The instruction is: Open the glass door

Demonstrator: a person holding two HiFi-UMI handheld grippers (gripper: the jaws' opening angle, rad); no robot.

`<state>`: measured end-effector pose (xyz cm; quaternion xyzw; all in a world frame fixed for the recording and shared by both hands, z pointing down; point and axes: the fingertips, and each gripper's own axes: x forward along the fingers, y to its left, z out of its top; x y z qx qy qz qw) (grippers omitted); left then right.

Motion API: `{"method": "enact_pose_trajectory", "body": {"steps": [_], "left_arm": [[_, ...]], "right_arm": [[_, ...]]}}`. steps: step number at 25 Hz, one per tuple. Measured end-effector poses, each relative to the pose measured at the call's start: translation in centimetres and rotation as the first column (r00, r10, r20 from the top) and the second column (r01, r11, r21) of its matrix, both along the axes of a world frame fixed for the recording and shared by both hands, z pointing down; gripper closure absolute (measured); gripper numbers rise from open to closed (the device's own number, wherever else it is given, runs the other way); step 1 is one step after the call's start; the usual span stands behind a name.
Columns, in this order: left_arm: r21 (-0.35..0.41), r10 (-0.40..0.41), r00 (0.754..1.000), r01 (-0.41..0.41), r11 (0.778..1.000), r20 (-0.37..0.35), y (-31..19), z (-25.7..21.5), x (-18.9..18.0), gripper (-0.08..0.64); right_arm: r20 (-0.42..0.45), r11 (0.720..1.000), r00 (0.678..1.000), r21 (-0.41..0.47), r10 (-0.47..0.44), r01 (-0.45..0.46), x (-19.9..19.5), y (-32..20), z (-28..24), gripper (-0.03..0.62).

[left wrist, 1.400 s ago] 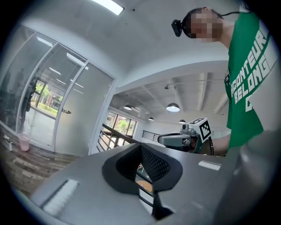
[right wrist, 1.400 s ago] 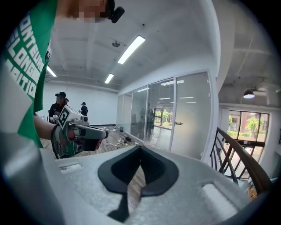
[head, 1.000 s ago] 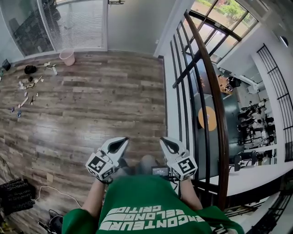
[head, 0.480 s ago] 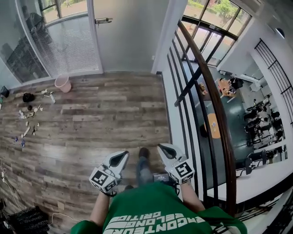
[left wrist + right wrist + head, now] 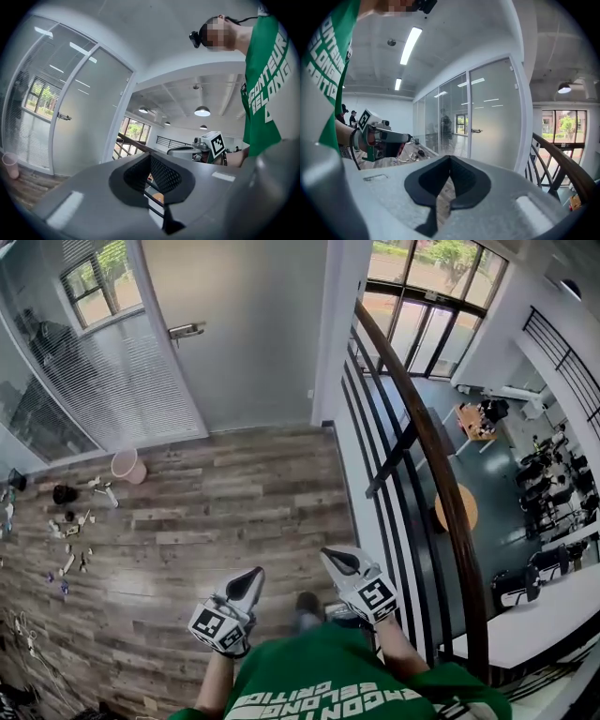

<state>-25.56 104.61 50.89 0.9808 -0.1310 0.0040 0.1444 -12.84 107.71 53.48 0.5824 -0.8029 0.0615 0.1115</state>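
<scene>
— Closer now than a second ago: the glass door (image 5: 253, 343) fills more of the head view, and its lever handle (image 5: 187, 331) shows whole.

— Are the tools ready?

— Not yet. The left hand-held gripper (image 5: 249, 579) and the right hand-held gripper (image 5: 336, 560) are both clenched on nothing, held low by the person's waist and well apart from the door, which stands closed at the far end of the wooden floor (image 5: 234, 502).

— So what next?

— I'd walk straight on, spread one pair of jaws before reaching, take the lever near its free end and press it down before swinging the door.

— Anything in the way?

— The path looks free. A pink bin (image 5: 127, 465) and small litter (image 5: 67, 521) lie off to the left, and the railing (image 5: 427, 451) runs along the right.
</scene>
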Motion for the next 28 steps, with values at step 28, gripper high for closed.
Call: {"method": "enact_pose_trajectory", "body": {"steps": [28], "left_arm": [[-0.019, 0.027, 0.997, -0.029, 0.999, -0.071, -37.0, 0.2, 15.4, 0.543]], "right_arm": [[-0.088, 1.000, 0.996, -0.030, -0.007, 0.004, 13.4, -36.2, -0.9, 0.598]]}}
